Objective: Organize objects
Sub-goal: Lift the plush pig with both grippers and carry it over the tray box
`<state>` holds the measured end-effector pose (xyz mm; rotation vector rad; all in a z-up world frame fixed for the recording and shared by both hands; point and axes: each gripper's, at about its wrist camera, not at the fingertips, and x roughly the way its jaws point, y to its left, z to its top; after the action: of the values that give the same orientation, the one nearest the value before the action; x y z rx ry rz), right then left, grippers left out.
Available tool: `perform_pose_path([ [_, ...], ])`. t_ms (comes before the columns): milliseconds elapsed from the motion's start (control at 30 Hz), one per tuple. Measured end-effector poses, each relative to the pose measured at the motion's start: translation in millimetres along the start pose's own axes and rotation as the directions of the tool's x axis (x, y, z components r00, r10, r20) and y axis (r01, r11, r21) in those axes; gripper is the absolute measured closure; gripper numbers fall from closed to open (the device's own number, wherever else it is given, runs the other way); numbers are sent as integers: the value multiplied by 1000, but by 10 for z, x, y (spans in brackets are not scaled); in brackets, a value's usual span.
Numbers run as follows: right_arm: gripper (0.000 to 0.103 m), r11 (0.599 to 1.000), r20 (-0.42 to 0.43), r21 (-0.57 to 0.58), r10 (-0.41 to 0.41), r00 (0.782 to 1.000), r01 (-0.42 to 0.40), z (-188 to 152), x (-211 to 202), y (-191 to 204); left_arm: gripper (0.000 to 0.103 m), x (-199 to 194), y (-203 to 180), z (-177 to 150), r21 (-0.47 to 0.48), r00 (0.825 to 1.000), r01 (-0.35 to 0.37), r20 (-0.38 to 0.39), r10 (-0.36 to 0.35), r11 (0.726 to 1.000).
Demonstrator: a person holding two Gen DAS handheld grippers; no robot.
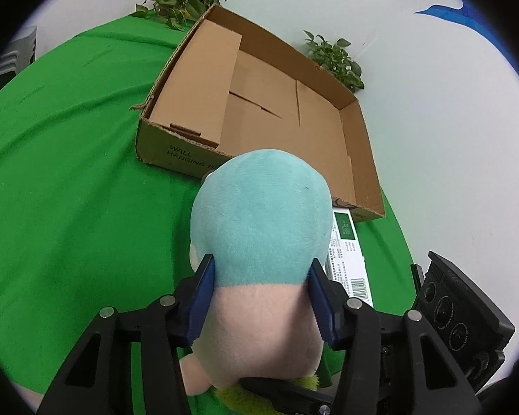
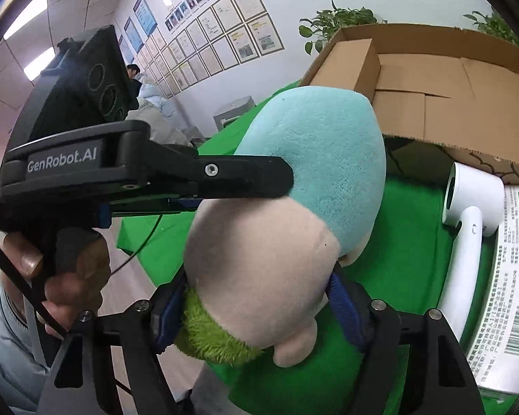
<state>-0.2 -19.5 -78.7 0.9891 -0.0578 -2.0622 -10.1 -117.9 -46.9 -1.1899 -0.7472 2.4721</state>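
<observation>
We close both hand-held grippers, our left hand-held gripper (image 1: pixel 261 297) and our right hand-held gripper (image 2: pixel 256 306), from opposite sides onto one plush toy (image 1: pixel 263 238).

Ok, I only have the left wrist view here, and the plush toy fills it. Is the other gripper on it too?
Observer: Yes. The right tongs are shut on the plush toy low down, at its fuzzy green collar.
Operator: Anything hidden behind the toy?
Observer: A white hair dryer lies on the green cloth, beside the printed carton, in front of the cardboard box.
Operator: How do the left tongs look from there?
Observer: One finger presses the toy's teal top from the side.
</observation>
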Motion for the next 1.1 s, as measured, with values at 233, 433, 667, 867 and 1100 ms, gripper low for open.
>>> perform_pose_path([
  [233,35,999,96,-27,-15,995,18,181,-194,2,54,-164,-349,134,82,995,17,100,-25,997],
  [433,35,996,208,-73,-36,977,52,634,-451,-16,54,-321,-785,519,196,981,17,187,-55,981],
  [667,35,983,365,-121,-84,927,137,1253,-902,0,54,-543,-1338,1062,344,950,27,283,-131,939],
  [867,35,970,432,-140,-120,894,197,1718,-1185,-59,54,-515,-1649,1586,402,932,52,309,-189,914],
  [1100,35,967,417,-142,-134,899,210,2124,-1248,-292,54,-322,-1653,2018,380,939,85,279,-202,921],
])
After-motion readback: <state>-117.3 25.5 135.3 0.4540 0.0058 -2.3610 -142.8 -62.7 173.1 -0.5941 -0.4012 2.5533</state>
